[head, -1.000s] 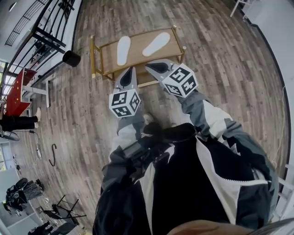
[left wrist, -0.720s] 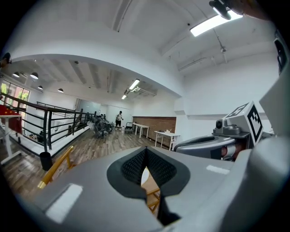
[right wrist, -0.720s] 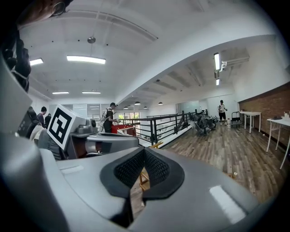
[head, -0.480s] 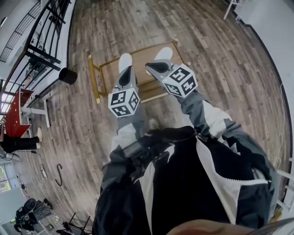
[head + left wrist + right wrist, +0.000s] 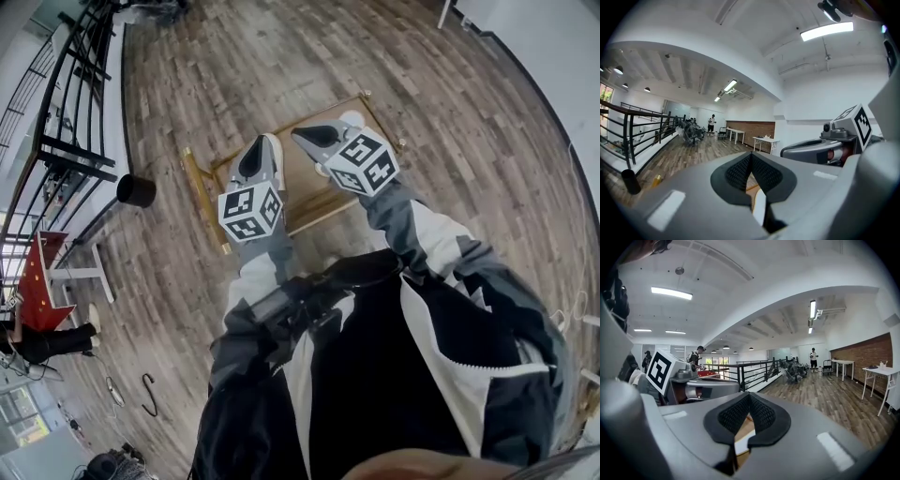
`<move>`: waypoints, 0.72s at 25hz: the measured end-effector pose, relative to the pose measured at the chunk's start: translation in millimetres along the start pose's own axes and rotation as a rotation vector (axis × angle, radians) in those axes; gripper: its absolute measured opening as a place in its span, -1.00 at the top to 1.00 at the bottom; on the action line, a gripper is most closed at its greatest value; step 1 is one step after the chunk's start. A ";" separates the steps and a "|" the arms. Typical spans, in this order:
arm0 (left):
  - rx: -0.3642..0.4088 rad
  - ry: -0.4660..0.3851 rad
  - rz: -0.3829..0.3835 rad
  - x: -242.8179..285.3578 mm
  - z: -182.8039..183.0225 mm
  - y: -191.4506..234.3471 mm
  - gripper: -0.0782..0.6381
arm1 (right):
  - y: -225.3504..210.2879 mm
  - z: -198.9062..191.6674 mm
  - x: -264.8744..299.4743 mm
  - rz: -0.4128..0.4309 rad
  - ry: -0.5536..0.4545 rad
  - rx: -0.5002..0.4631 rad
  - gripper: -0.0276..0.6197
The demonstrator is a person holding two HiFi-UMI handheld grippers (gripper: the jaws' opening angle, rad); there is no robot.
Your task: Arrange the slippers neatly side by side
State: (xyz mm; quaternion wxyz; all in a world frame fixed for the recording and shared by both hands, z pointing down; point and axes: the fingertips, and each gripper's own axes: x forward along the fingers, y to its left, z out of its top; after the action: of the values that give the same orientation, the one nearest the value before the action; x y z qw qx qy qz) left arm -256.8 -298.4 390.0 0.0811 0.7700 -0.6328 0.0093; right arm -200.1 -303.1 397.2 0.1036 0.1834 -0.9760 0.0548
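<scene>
Left gripper (image 5: 751, 159) and right gripper (image 5: 749, 399) both look pinched shut and empty from my end, their black ribbed pads (image 5: 738, 171) meeting in a seam inside smooth grey shells. Just below and ahead of them sits a low table (image 5: 200, 183) with a thin gold metal frame and a flat wooden top. Two white slippers lie on it, mostly covered by the grippers: the right-hand slipper (image 5: 352, 119) shows a rounded toe past the right gripper, the left-hand slipper (image 5: 276, 150) only a white edge beside the left gripper. Wooden floor planks (image 5: 234, 56) surround the table, with a black round bin (image 5: 137, 190) off to the left.
</scene>
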 end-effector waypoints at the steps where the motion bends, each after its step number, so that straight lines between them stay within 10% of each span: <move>1: -0.002 -0.001 -0.005 3.7 -0.4 4.1 0.76 | -2.5 -0.3 4.1 -0.006 0.002 0.000 0.90; 18: 0.008 -0.003 0.142 48.4 3.2 29.1 0.76 | -54.7 2.7 42.5 0.119 0.033 -0.033 0.90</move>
State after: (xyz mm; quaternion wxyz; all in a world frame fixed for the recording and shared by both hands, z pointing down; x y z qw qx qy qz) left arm -275.8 -351.4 395.8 0.0763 0.7236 -0.6858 0.0163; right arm -219.2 -368.9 407.8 0.1193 0.1226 -0.9841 0.0478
